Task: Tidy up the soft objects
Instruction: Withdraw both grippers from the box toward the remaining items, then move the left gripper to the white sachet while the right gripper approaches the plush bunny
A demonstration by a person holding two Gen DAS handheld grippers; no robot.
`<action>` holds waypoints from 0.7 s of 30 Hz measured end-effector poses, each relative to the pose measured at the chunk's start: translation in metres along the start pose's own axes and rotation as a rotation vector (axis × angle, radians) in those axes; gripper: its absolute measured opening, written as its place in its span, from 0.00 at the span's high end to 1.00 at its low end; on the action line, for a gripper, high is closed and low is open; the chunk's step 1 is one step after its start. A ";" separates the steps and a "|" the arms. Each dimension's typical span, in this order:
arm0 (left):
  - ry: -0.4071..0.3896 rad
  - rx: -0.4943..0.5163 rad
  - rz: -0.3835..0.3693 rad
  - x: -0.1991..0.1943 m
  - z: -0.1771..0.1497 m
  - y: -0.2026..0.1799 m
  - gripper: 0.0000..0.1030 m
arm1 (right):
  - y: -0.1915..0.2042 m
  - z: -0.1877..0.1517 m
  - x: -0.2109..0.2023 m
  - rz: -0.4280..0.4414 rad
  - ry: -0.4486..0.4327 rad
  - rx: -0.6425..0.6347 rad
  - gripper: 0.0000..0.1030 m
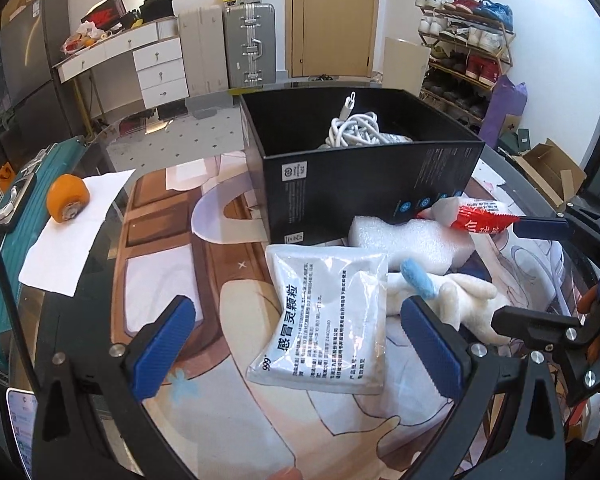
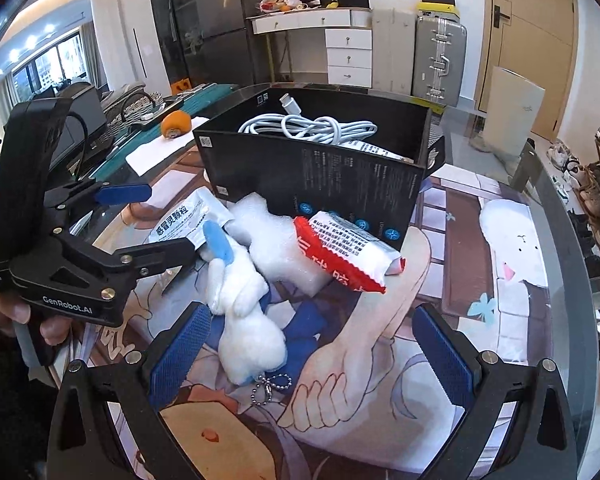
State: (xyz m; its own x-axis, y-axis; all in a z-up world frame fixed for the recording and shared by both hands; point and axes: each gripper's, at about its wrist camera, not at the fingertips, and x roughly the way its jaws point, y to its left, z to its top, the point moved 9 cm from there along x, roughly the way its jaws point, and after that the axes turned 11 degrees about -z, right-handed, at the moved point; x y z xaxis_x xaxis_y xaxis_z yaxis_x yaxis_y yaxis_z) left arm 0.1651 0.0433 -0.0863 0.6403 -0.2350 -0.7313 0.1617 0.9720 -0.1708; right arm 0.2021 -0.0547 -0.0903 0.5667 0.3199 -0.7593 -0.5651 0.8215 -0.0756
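A glass-topped desk [image 1: 80, 292] with a cartoon print under the glass carries the clutter, in a living room with suitcases, a door and a shoe rack at the back. Nearest the left tongs [image 1: 296, 348], which are spread wide and hold nothing, lies the white medicine sachet [image 1: 328, 316], flat on the glass, directly between the two blue pads and just ahead of them, its long axis running roughly away from the camera, so the jaws already straddle its short width. The right tongs [image 2: 308, 356] are likewise spread and empty; between them, slightly left of centre, lies the white plush toy [image 2: 248, 316] with its blue ear and a ball chain at the near end, its body stretching away and to the left. Each tool therefore has its own nearest target: sachet for the left, plush for the right. Just beyond these sit the white foam block [image 2: 272, 240] and the red-and-white snack packet [image 2: 348, 252], which rests on the foam and leans against the black box [image 1: 364, 184]. The box stands open behind them all, already holding a coiled white cable [image 2: 308, 126]. Farther left, well apart, an orange [image 1: 66, 198] lies on a sheet of white paper [image 1: 60, 240].
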 end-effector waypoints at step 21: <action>0.102 -0.017 0.004 0.018 -0.012 0.006 0.00 | 0.026 -0.017 0.024 -0.010 0.066 -0.068 0.01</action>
State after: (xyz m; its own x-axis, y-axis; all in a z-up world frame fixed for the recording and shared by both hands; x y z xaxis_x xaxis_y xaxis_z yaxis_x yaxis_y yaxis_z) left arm 0.1683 0.0448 -0.1085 0.5608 -0.2302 -0.7953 0.1465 0.9730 -0.1783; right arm 0.1913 -0.0339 -0.1218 0.5329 0.2777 -0.7993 -0.6003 0.7898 -0.1258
